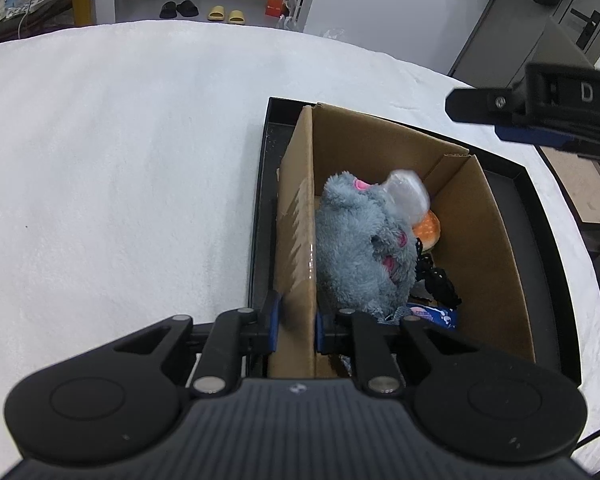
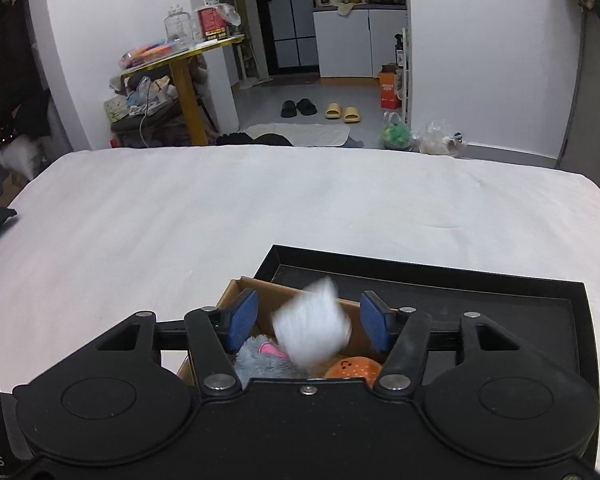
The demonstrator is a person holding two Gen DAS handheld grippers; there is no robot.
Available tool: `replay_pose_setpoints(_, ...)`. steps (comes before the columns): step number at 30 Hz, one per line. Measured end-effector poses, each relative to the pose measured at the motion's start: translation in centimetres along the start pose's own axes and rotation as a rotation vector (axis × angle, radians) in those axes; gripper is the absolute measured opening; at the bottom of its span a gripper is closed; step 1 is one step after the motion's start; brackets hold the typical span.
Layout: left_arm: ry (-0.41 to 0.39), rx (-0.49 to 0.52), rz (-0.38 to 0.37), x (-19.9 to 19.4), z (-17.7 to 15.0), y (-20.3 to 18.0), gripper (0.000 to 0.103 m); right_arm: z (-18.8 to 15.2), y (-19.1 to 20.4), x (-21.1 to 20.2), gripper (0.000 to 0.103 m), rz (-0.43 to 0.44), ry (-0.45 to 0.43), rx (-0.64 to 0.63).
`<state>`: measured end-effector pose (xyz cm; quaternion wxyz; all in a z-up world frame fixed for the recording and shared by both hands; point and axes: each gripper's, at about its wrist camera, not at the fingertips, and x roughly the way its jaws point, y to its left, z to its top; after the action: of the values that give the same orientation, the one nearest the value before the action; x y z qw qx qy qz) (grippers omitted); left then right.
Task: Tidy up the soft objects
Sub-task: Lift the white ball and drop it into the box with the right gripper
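A brown cardboard box (image 1: 476, 240) sits in a black tray (image 1: 540, 220) on the plain white bed cover (image 1: 120, 160). Inside lie a grey fluffy plush toy (image 1: 360, 248) with pink patches, an orange dotted cushion (image 2: 354, 366), and a blurred, perhaps white, soft piece (image 2: 312, 330). The fingers (image 2: 244, 316) carry blue pads.

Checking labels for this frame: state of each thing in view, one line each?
left claw: shut on the cardboard box wall
right claw: open, nothing gripped
white soft object: blurred, loose between the right claw's fingers
cardboard box: open-topped, standing in black tray
grey plush toy: in the box
orange plush: in the box
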<state>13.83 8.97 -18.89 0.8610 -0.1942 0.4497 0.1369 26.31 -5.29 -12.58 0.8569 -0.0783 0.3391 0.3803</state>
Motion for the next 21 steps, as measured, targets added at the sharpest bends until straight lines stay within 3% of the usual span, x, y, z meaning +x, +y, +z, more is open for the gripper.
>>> replay_pose_setpoints(17,-0.006,0.034,0.01,-0.8,0.4,-0.4,0.019,-2.0,-1.6,-2.6,0.057,-0.045,0.041,0.057)
replay_pose_setpoints(21,-0.005,0.05,0.012,-1.8,0.8,-0.5,0.028,-2.5,-2.1,-3.9,0.06,-0.044,0.042,0.076)
